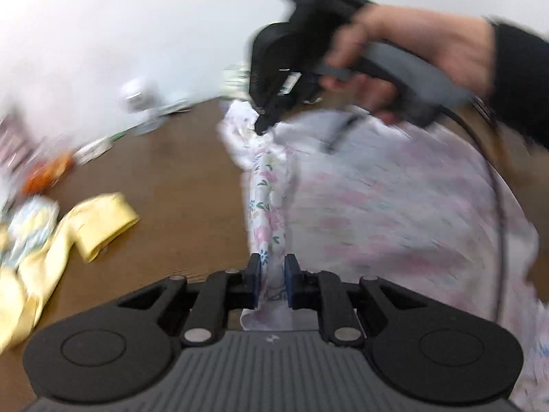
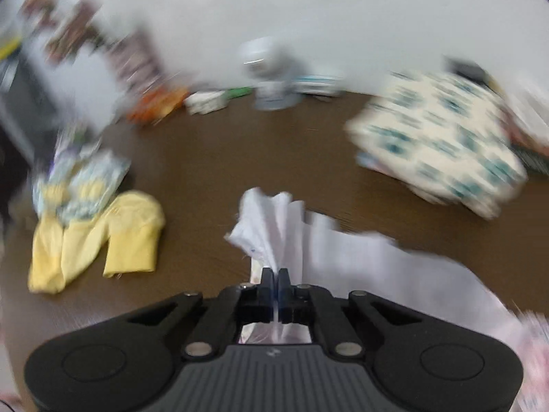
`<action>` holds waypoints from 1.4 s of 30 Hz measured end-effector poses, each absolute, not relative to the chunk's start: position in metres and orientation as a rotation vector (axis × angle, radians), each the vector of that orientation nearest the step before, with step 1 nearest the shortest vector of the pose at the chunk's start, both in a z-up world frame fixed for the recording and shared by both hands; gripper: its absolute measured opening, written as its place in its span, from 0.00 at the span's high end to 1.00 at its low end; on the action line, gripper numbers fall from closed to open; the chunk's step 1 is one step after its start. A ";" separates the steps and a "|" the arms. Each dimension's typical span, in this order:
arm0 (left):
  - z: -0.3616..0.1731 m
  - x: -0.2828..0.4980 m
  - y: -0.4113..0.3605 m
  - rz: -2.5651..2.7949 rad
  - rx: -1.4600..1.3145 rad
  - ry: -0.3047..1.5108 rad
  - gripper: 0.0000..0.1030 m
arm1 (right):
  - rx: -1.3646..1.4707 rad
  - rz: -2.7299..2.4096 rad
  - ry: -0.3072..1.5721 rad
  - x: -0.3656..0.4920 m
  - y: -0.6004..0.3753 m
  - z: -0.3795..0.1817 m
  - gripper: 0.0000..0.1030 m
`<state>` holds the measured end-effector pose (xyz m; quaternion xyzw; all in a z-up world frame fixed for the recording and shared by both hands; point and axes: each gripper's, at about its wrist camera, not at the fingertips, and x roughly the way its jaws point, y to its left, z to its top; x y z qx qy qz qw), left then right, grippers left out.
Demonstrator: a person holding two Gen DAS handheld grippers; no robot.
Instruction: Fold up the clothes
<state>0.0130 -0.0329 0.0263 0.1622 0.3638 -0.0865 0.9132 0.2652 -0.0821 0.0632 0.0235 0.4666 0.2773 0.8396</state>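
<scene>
Two grippers, left gripper (image 1: 271, 276) and right gripper (image 2: 276, 279), jaws each clamping one floral garment (image 1: 377, 206).

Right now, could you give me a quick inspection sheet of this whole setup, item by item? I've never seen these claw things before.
Surface: dark brown wooden table, partly covered by cloth.
Job's things: floral garment, white with pink flowers, stretched between both claws; yellow garment lying loose on the table; patterned folded cloth, cream with teal print.
Clutter: crumpled printed cloth beside the yellow one; orange packet, small boxes and a pale container along the wall, too blurred to name.
Grippers: left claw closed around a bunched floral edge; right claw pinched shut on the same garment.
Cables: black cable trailing from the right handle.
Surroundings: plain white wall.
</scene>
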 end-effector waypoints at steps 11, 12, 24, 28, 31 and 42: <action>0.054 -0.002 -0.005 -0.334 0.035 0.825 0.56 | 0.086 0.546 0.871 0.235 -0.130 0.082 0.81; 0.063 -0.008 0.009 -0.352 -0.024 0.809 0.53 | 0.050 0.585 0.889 0.236 -0.120 0.079 0.80; 0.046 -0.118 0.085 -0.118 -0.149 0.915 0.28 | -0.042 0.773 0.868 0.161 -0.129 0.129 0.54; 0.029 -0.144 0.067 -0.039 -0.089 0.933 0.25 | -0.019 0.906 0.936 0.116 -0.124 0.133 0.54; 0.020 -0.152 0.049 -0.018 -0.044 0.939 0.27 | -0.051 0.917 0.991 0.089 -0.110 0.111 0.54; 0.034 -0.172 0.008 -0.069 0.101 0.723 0.95 | -0.021 0.811 1.071 0.061 -0.100 0.046 0.81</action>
